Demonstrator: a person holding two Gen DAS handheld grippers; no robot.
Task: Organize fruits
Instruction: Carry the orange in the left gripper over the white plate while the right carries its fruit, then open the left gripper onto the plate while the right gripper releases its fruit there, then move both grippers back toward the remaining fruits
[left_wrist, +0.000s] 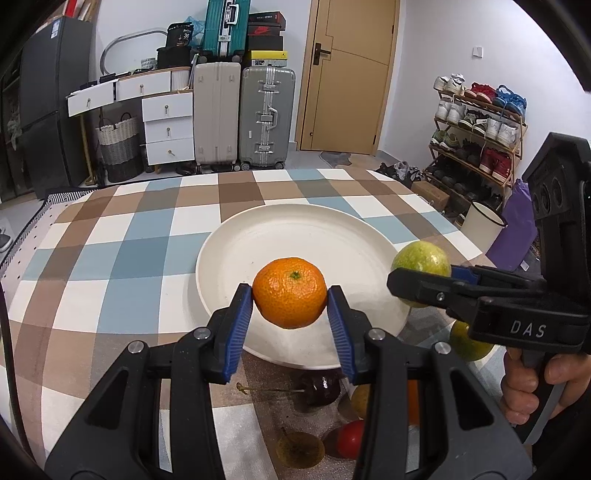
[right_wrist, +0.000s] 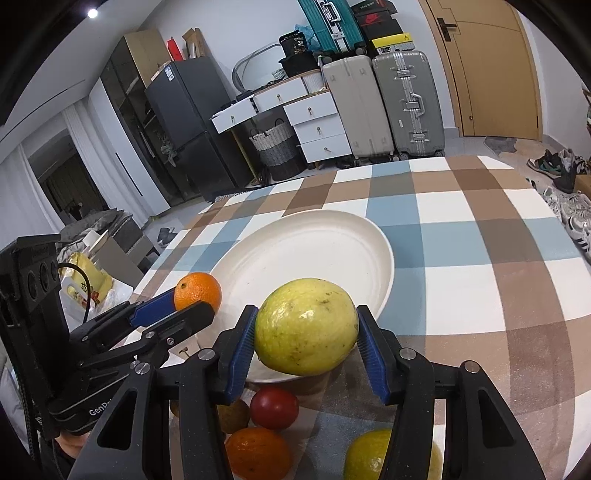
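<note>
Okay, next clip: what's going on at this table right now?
A person is sorting fruit with a handheld claw in each hand. The left claw grips a mandarin orange over the near edge of an empty white plate. The right claw holds a yellow-green guava-like fruit by the plate's rim. More fruit, including a red tomato and a cherry, waits on the checked tablecloth.

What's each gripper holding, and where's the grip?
Left gripper clamps the orange by its opposite sides. Right gripper clamps the yellow-green fruit by its two ends.
</note>
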